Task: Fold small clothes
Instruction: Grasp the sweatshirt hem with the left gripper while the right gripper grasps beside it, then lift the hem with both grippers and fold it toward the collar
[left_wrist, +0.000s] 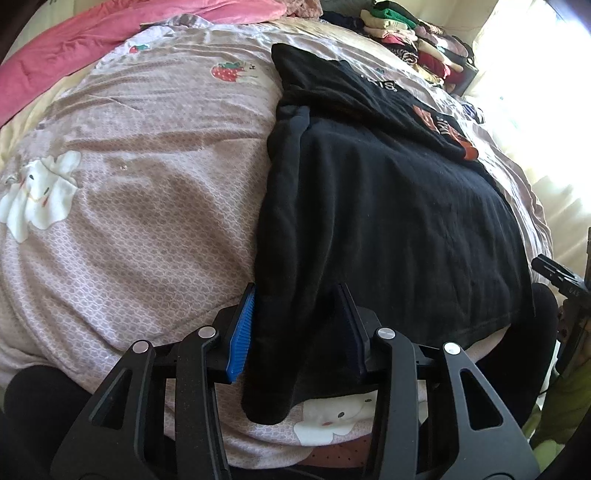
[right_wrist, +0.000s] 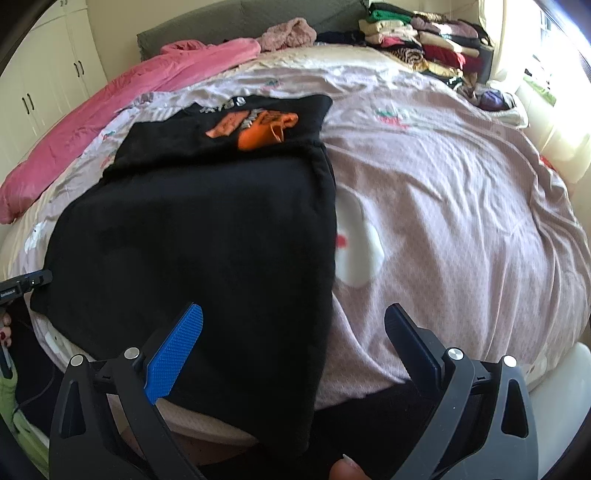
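Black sweatshirt (left_wrist: 388, 206) lies spread on the pink printed bedsheet (left_wrist: 147, 184), orange-and-white graphic (right_wrist: 255, 125) at its far end, near hem hanging over the bed's front edge. Left gripper (left_wrist: 301, 328) has its blue pads (left_wrist: 242, 332) straddling the sweatshirt's near left edge, cloth bunched between the jaws and the pads look pressed on it; right gripper (right_wrist: 293, 347) stands wide open over the near right corner, left pad above black cloth, right pad above bare sheet, gripping nothing. Farther out: pink quilt (right_wrist: 92, 125) along the left side, stack of folded clothes (right_wrist: 417, 40) at the far right corner, white cupboards (right_wrist: 44, 85) on the left wall.
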